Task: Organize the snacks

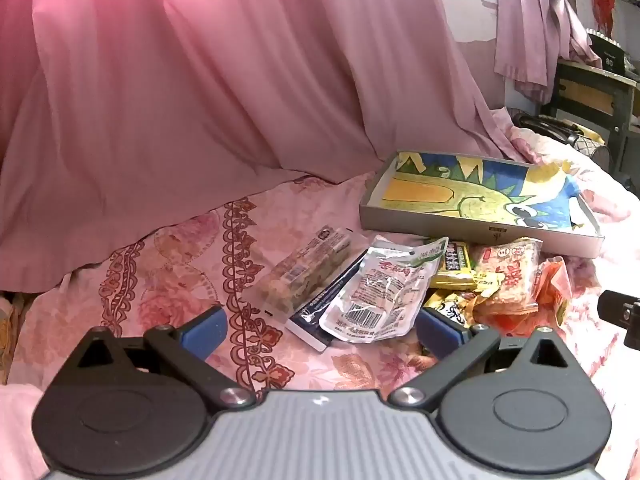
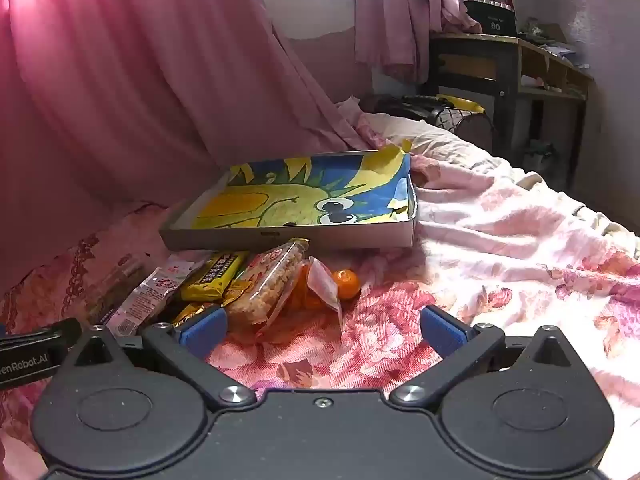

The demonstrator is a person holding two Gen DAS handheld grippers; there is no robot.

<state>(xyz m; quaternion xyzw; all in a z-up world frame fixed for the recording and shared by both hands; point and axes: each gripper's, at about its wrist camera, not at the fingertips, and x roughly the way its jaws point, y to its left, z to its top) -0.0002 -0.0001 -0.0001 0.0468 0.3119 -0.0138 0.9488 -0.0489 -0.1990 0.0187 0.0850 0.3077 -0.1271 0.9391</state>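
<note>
A heap of snack packets lies on the floral bedspread in front of a shallow grey box [image 1: 476,226] [image 2: 288,240] lined with a yellow and blue cartoon drawing. In the left wrist view I see a clear packet of pale bars [image 1: 304,272], a silvery pouch with a barcode [image 1: 380,292], a yellow bar [image 1: 456,266] and a rice cracker pack [image 1: 514,276]. My left gripper [image 1: 320,330] stands open just short of the silvery pouch, nothing between its fingers. My right gripper [image 2: 322,330] is open over bare bedspread, right of the rice cracker pack [image 2: 268,284], the yellow bar [image 2: 216,276] and a small orange ball [image 2: 346,280].
A pink curtain [image 1: 180,80] hangs along the back and left. The bedspread [image 2: 500,240] stretches to the right of the box. A dark wooden desk [image 2: 508,64] and a wire basket [image 2: 460,118] stand beyond the bed's far end. The other gripper's edge [image 1: 624,312] shows at right.
</note>
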